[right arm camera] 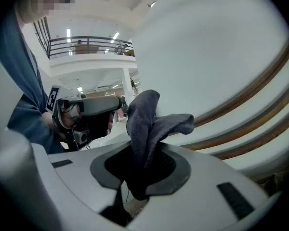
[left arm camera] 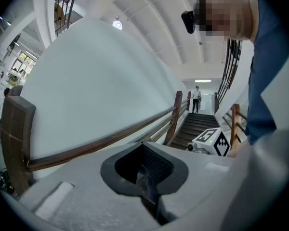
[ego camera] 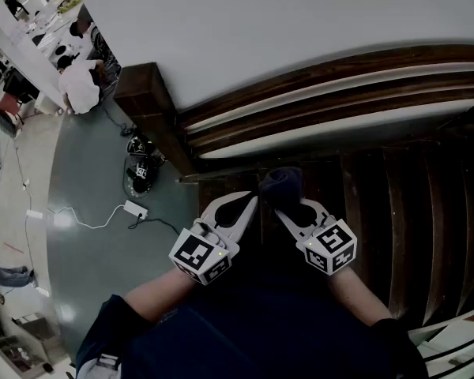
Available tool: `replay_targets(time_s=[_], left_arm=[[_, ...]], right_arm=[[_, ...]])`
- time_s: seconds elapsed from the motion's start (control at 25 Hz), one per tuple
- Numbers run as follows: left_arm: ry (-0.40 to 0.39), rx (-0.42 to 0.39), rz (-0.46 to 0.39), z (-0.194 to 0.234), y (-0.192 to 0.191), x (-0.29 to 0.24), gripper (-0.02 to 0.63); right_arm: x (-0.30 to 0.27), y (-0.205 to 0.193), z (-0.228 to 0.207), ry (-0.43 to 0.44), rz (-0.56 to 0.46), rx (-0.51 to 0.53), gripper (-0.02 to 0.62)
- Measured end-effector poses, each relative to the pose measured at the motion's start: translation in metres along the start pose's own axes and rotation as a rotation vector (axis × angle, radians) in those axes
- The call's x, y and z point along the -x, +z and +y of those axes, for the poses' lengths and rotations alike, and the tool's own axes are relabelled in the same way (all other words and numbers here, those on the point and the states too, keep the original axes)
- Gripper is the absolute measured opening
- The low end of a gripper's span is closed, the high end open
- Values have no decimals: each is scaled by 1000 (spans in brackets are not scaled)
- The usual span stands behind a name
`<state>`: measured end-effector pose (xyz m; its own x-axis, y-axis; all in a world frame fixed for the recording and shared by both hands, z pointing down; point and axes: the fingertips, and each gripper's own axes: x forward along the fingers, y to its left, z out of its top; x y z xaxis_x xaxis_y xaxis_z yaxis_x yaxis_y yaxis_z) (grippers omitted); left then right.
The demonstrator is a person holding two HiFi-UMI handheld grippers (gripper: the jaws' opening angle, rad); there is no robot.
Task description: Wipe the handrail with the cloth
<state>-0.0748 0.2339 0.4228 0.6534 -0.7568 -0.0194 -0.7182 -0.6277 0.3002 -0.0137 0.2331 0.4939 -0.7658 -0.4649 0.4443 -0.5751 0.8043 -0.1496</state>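
Observation:
The dark grey cloth (ego camera: 282,181) sticks out of my right gripper (ego camera: 280,210), which is shut on it; in the right gripper view the cloth (right arm camera: 145,119) rises folded from between the jaws of my right gripper (right arm camera: 142,172). My left gripper (ego camera: 253,201) is just left of it, jaws together and holding nothing, as the left gripper view of my left gripper (left arm camera: 147,173) also shows. The wooden handrail (ego camera: 340,68) runs along the white wall beyond both grippers. The handrail (left arm camera: 101,143) slants across the left gripper view, and the handrail (right arm camera: 253,88) also shows in the right gripper view.
A brown newel post (ego camera: 146,93) ends the rail at the left. Dark wooden stair treads (ego camera: 426,212) lie under and right of the grippers. Below left is a grey floor with a power strip (ego camera: 134,208) and cables. A person (left arm camera: 196,98) stands far off on the stairs.

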Motion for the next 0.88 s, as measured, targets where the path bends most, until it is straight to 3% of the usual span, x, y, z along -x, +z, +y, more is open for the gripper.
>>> replay_targets(time_s=[0.88], left_arm=[[-2, 43, -6, 29, 4, -3, 3]], right_arm=[[-27, 10, -5, 10, 23, -26, 92]])
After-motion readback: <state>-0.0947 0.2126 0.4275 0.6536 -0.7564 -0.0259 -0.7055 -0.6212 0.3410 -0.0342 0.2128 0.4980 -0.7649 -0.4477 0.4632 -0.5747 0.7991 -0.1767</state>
